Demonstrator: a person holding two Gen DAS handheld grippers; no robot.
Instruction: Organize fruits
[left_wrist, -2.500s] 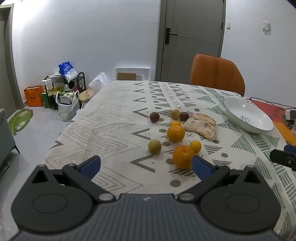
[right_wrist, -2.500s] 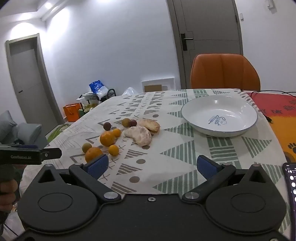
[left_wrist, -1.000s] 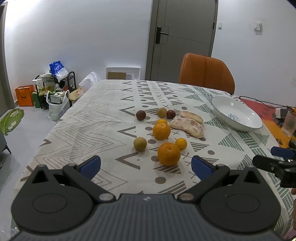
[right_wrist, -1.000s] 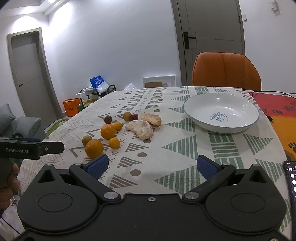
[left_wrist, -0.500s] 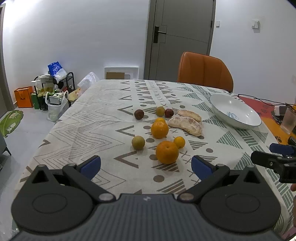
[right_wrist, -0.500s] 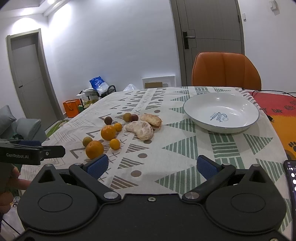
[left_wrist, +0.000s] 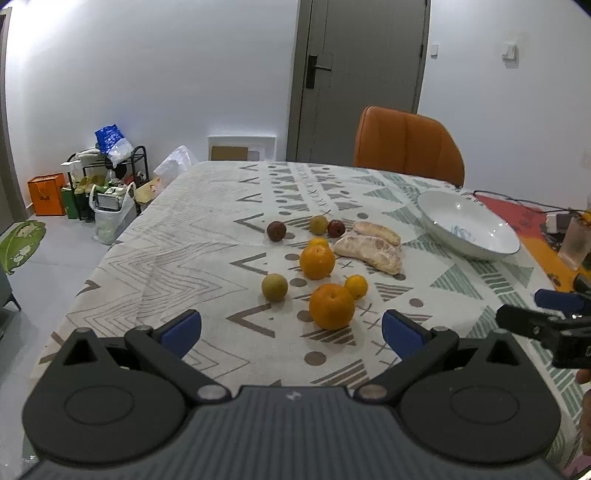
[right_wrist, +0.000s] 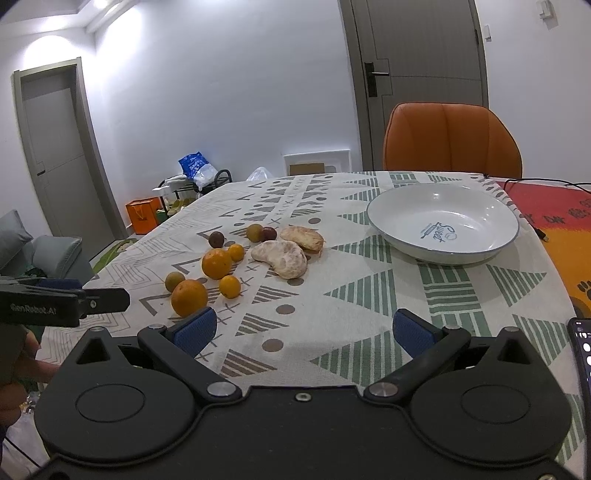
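Meanwhile, in the left wrist view, the left gripper (left_wrist: 291, 326) hangs wide open and empty over the near edge of the table (left_wrist: 177, 258); it has drawn back a little in the last seconds, so the nearest orange (left_wrist: 331, 306) now lies just ahead of its tips, not between them. The other fruits cluster mid-table, the white bowl (left_wrist: 469, 225) toward the right edge still empty.

In the right wrist view, the right gripper (right_wrist: 303, 328) is likewise spread wide, holding nothing, hardly moved. Two peeled citrus pieces (right_wrist: 282, 258) lie between the oranges and the bowl. I judge no fruit has been moved yet; a first pick is being lined up
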